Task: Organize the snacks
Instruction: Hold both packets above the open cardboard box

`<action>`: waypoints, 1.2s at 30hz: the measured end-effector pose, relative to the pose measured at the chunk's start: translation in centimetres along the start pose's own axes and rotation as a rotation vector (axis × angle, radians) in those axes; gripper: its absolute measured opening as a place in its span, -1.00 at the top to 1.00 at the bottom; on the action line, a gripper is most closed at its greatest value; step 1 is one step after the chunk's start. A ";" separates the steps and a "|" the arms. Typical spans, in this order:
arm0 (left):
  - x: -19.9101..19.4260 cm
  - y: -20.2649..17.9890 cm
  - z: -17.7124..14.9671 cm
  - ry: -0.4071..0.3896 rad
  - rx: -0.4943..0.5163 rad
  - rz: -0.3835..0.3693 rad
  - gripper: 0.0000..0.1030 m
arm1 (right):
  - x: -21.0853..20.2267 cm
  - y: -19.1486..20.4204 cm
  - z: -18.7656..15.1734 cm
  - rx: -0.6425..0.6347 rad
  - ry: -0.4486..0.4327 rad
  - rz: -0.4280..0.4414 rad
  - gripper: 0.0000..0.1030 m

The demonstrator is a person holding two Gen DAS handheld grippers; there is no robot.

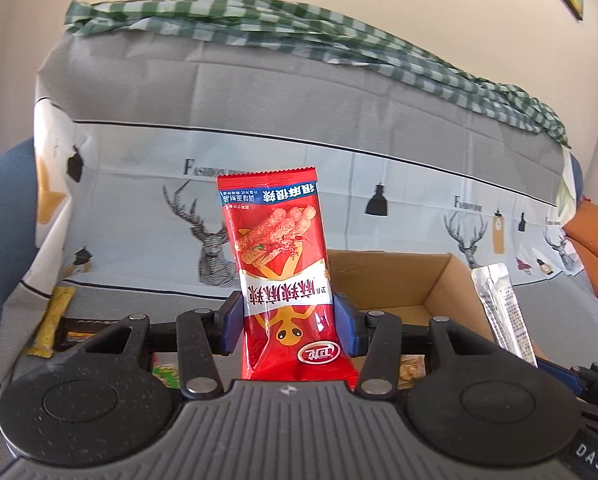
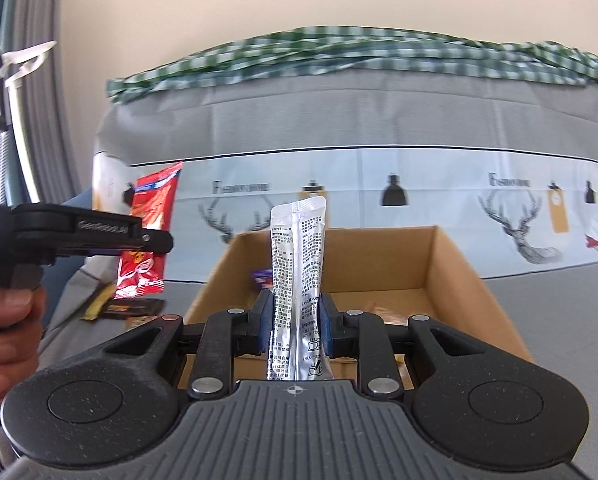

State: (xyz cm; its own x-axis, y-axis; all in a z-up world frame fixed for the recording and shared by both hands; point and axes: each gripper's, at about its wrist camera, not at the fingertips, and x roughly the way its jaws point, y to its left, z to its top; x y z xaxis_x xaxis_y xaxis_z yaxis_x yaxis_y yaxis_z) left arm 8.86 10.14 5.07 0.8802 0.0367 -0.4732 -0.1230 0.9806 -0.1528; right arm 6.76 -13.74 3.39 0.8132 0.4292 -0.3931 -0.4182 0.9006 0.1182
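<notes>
My left gripper [image 1: 287, 322] is shut on a red snack packet [image 1: 283, 256] that stands upright between its blue pads, left of the cardboard box [image 1: 439, 280]. The right gripper [image 2: 295, 322] is shut on a narrow silver sachet [image 2: 297, 264], held upright just in front of the open cardboard box [image 2: 439, 256]. In the right wrist view the left gripper [image 2: 155, 240] shows at the left with the red snack packet [image 2: 151, 232], a hand [image 2: 11, 320] on its grip. The silver sachet [image 1: 503, 312] also shows at the right of the left wrist view.
A yellow snack bar [image 1: 53, 320] and a dark packet [image 1: 83, 332] lie on the grey cloth left of the box. A small purple item [image 2: 263, 276] sits inside the box. A sofa back with deer print [image 1: 203, 240] and a green checked cloth [image 1: 299, 28] rise behind.
</notes>
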 end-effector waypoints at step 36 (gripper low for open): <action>2.1 -7.7 -1.8 0.018 0.088 -0.147 -0.01 | 0.2 -3.9 -0.2 0.086 0.021 -0.174 0.51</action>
State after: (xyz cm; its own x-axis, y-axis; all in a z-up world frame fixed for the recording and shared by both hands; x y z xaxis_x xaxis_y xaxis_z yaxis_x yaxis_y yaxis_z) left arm 10.84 2.27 3.69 0.8774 -0.1114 -0.4666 0.0480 0.9882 -0.1456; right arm 8.47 -17.23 2.62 0.8612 0.2662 -0.4330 -0.2356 0.9639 0.1241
